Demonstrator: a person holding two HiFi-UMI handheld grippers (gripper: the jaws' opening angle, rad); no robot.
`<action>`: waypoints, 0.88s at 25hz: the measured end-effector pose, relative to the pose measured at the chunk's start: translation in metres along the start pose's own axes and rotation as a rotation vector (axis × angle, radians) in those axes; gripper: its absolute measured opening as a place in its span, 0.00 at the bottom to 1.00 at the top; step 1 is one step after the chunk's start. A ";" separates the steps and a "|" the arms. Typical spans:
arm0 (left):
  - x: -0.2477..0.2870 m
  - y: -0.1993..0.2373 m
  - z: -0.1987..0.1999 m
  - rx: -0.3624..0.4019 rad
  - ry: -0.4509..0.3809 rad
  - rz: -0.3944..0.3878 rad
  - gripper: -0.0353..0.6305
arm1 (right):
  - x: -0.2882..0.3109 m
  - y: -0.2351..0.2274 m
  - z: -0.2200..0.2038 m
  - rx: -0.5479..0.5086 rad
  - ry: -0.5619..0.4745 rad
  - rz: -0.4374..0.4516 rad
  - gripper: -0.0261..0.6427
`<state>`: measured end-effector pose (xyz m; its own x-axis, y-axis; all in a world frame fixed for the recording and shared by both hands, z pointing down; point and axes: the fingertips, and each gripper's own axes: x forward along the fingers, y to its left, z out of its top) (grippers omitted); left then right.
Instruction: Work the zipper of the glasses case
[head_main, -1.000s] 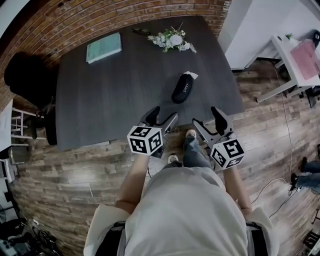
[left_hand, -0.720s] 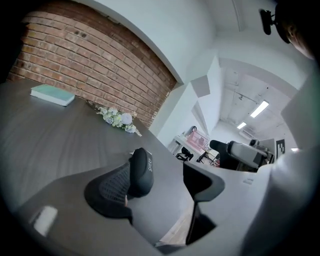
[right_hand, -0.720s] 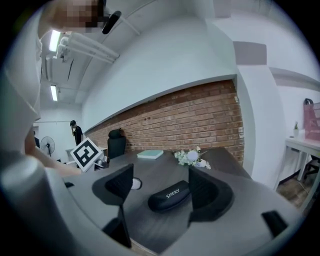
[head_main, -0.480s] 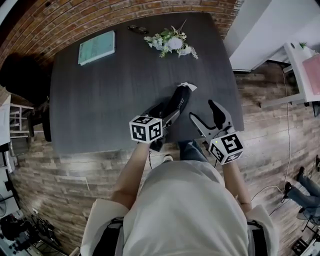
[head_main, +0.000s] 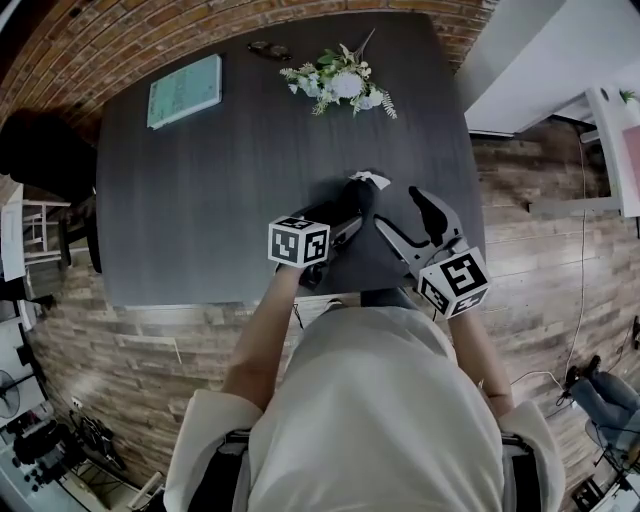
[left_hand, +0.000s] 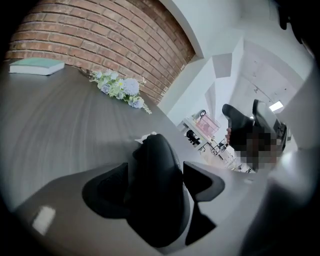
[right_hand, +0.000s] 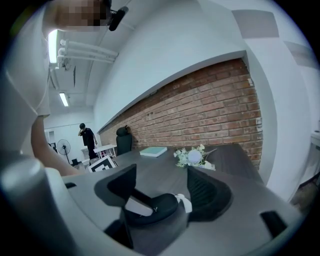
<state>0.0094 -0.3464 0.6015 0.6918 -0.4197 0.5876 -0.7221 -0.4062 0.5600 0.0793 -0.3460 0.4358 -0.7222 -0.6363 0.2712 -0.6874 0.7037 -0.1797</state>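
The black oval zippered glasses case (head_main: 357, 192) lies near the front edge of the dark grey table (head_main: 220, 180). I've just brought both claws in. The left gripper (left_hand: 157, 177) stands open astride its body. The right gripper (right_hand: 162, 182) is wide, its jaws just narrowing with the case's tagged end between them, untouched. Gripping comes next.

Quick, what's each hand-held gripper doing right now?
Left hand-held gripper: open, jaws astride the glasses case.
Right hand-held gripper: open, jaws have just been closing, glasses case ahead between them, not gripped.

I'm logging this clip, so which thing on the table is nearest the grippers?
The black glasses case, which sits between the left gripper's jaws. The green book and the flowers lie far off, at the back of the table.
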 end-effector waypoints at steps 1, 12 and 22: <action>0.003 -0.001 -0.001 0.000 0.007 -0.008 0.55 | 0.002 -0.002 0.000 0.000 0.003 0.007 0.50; 0.033 -0.032 -0.019 0.040 0.089 -0.038 0.52 | 0.014 -0.015 0.000 0.004 0.013 0.024 0.49; 0.017 -0.041 -0.021 0.081 0.069 -0.054 0.45 | 0.004 -0.012 -0.007 0.002 0.015 -0.026 0.48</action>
<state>0.0509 -0.3205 0.6010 0.7261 -0.3392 0.5981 -0.6788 -0.4924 0.5448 0.0856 -0.3544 0.4459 -0.7032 -0.6492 0.2899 -0.7058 0.6866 -0.1747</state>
